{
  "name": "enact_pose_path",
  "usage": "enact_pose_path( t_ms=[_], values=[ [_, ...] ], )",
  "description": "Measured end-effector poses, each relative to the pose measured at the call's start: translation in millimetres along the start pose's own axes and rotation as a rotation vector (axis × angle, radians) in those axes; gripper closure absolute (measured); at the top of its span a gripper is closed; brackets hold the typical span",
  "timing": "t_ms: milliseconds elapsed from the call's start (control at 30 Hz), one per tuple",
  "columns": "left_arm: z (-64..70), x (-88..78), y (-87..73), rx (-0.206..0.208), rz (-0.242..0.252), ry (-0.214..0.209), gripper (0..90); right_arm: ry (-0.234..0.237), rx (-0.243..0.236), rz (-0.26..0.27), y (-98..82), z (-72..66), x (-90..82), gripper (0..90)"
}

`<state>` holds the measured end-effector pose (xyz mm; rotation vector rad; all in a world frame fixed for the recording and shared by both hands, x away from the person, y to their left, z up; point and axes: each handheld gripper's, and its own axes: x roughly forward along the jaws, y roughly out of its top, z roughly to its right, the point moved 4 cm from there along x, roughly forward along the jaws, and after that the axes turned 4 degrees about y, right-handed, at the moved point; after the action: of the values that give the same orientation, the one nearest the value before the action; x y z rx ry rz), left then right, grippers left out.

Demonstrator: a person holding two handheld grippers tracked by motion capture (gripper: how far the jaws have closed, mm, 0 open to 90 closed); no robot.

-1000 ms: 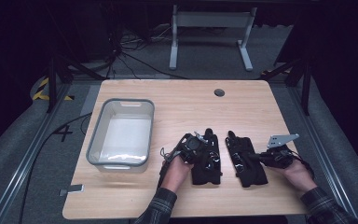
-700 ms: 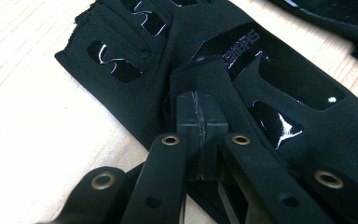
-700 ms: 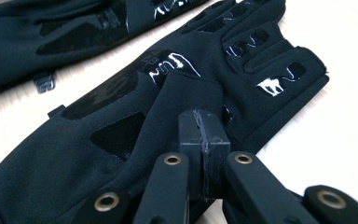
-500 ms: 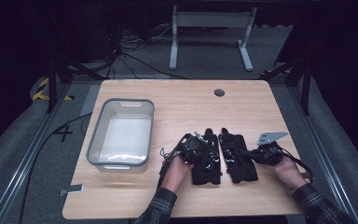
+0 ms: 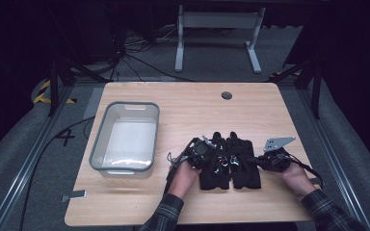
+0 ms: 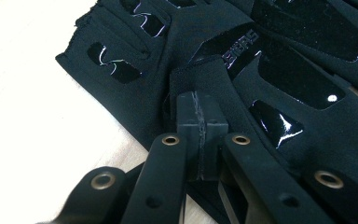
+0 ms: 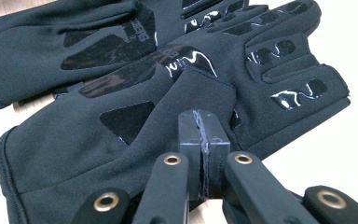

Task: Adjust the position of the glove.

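1. The pale wooden desk (image 5: 183, 103) carries everything; its far half lies bare apart from a small round cable hole (image 5: 227, 95).
2. A clear rectangular plastic bin with a grey rim (image 5: 99, 139) stands on the desk's left part, well apart from the gloves; it looks empty, though glare on its floor makes that hard to confirm.
3. Two black fabric gloves with glossy grip patches lie flat side by side near the desk's front edge, touching or slightly overlapping: the left glove (image 5: 214, 168) and the right glove (image 5: 244, 166).
4. The left gripper (image 6: 200, 122) has its fingers pressed together on a raised fold of the left glove's cloth. The right gripper (image 7: 201, 135) has its fingers likewise closed, pinching what seems to be the thumb flap of the right glove.
5. Judged from this, the step in hand is bringing the pair together and lining it up. The next move probably calls for lifting or folding one glove onto the other, keeping both pinches firm so the thin cloth does not slip.
6. Hard to tell: how much cloth sits between each pair of fingers, whether the gloves overlap or merely touch, and the cuffs, which both hands (image 5: 183, 175) partly cover in the high view.
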<state>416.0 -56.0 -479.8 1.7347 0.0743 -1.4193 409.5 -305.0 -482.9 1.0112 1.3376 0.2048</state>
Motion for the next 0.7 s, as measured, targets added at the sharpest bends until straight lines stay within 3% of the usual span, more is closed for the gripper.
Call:
enact_pose_path(
  t_ms=[200,400,567,700],
  values=[
    [-0.6,-2.7,0.1,-0.011,0.005,-0.009,88.4,-0.004,0.0,0.005,0.3,0.3,-1.3,90.0],
    [-2.3,-15.6,-1.8,-0.042,0.03,-0.007,76.8,-0.006,0.012,0.052,2.7,2.1,-13.5,90.0],
    [-0.3,-21.4,-15.7,-0.077,0.018,-0.005,62.8,0.01,-0.007,0.03,-1.6,-5.6,-13.3,90.0],
    [-0.3,-21.7,-21.8,-0.104,0.026,0.002,58.2,0.011,-0.027,0.01,-4.8,-10.8,-13.1,90.0]
  ],
)
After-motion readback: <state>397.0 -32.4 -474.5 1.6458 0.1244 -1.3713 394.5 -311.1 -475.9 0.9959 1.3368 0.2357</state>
